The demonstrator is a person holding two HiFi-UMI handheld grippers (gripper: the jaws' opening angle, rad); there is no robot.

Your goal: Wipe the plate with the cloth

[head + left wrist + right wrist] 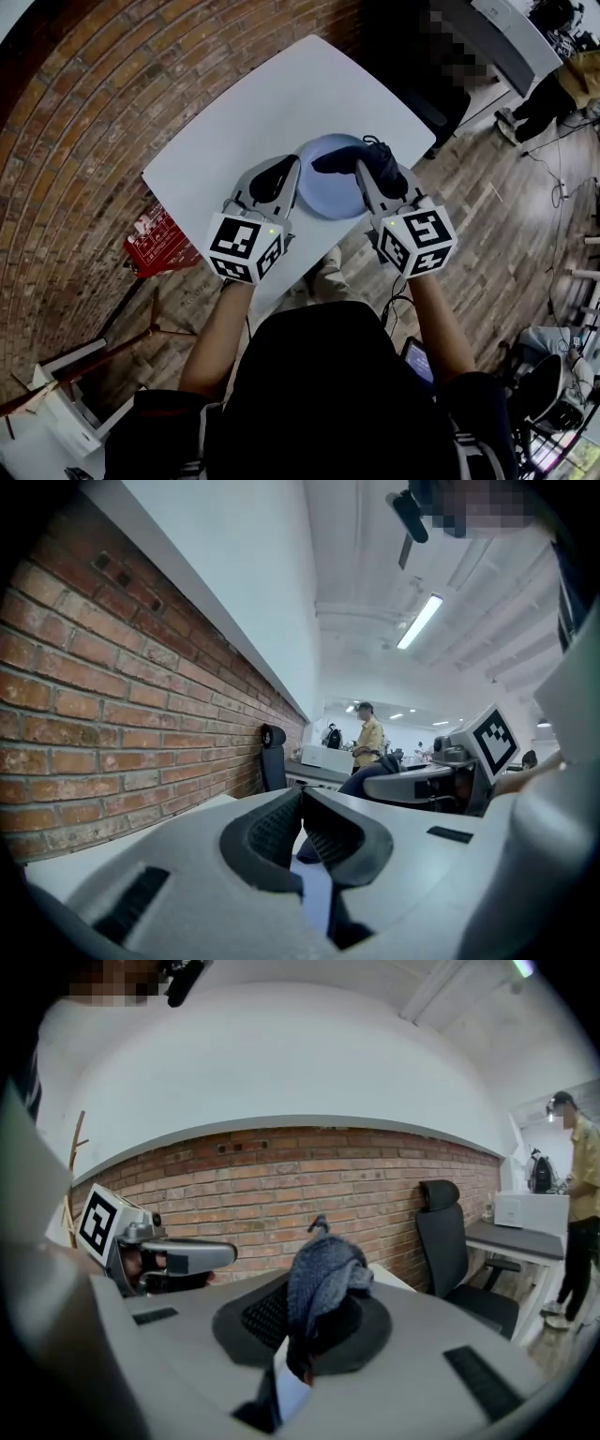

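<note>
A light blue plate (328, 202) lies near the front edge of the white table (253, 122). My right gripper (361, 169) is shut on a dark blue-grey cloth (375, 161) that rests on the plate's far right part. In the right gripper view the cloth (323, 1274) bunches up out of the jaws of that gripper (309, 1316). My left gripper (294, 178) sits at the plate's left rim. In the left gripper view its jaws (302, 803) meet at the tips, and a strip of plate (316, 897) shows in the gap lower down.
A red object (150, 239) stands on the floor left of the table. A black office chair (445, 1232) is by the brick wall. A person in a yellow shirt (367, 742) stands at desks far off. Cables (553, 178) lie on the wooden floor at right.
</note>
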